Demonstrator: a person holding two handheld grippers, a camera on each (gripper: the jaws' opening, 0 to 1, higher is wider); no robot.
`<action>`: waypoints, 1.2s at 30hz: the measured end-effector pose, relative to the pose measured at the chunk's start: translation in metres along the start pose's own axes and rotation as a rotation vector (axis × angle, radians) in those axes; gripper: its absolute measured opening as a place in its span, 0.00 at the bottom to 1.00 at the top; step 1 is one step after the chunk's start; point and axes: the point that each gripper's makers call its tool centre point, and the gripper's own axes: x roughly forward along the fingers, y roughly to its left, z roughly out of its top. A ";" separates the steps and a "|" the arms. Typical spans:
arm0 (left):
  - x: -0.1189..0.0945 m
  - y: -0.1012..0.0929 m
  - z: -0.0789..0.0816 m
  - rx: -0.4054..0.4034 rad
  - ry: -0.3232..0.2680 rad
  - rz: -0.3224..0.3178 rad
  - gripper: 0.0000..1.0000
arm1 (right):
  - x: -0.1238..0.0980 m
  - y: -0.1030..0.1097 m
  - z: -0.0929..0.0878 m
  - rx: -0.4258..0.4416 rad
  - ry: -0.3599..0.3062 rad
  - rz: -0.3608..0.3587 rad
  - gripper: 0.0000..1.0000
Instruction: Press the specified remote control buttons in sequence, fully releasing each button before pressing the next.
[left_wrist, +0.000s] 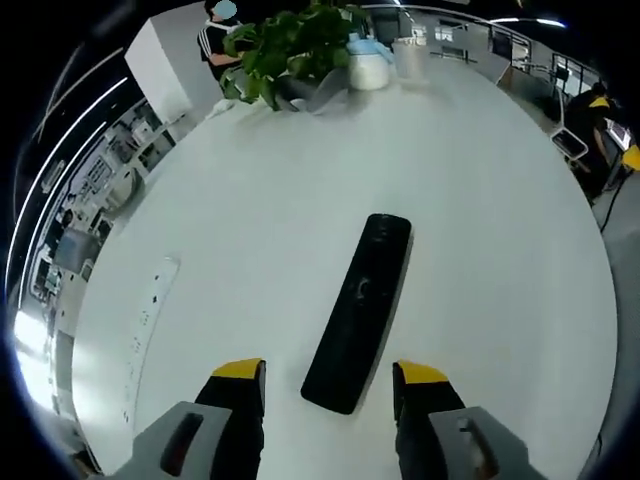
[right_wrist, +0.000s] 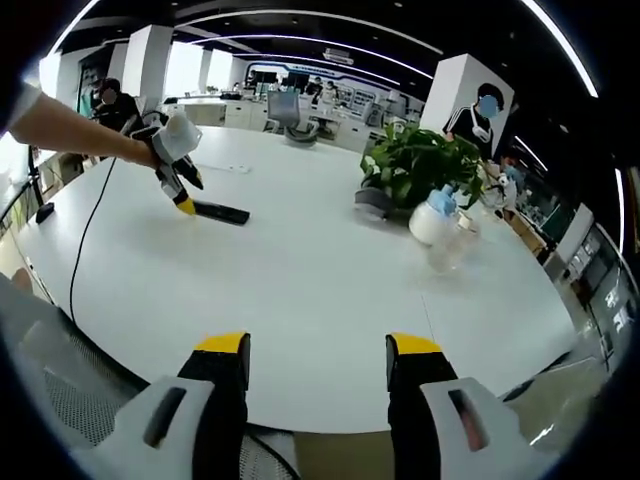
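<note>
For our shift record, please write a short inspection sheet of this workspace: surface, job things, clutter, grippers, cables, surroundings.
Surface: white round table, mostly bare.
Job things: black remote control lying flat, near end between the left gripper's jaws, untouched.
Clutter: potted plant, white bottle, white power strip.
Grippers: both open; right gripper at the table edge, far from the remote.
Cables: black cable crossing the table.
Surroundings: open office, people at desks.

On the white table (left_wrist: 480, 230) lies a plain black remote control (left_wrist: 358, 312), with a white power strip (left_wrist: 148, 318) beside it, while beyond it stand a green-leaved plant (left_wrist: 290, 45) and a white bottle with a light-blue cap (left_wrist: 366, 62), and the left gripper (left_wrist: 330, 385) has yellow-tipped black jaws on grey bodies.
</note>
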 end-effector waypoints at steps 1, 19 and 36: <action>0.002 0.000 -0.001 -0.001 0.005 -0.005 0.52 | 0.000 0.000 0.000 0.000 0.001 0.000 0.56; 0.008 -0.007 0.001 0.004 0.060 -0.171 0.38 | 0.001 -0.001 -0.002 0.005 0.009 -0.003 0.56; 0.008 -0.016 0.002 0.093 0.094 -0.250 0.30 | -0.001 -0.002 0.000 0.008 -0.004 -0.007 0.56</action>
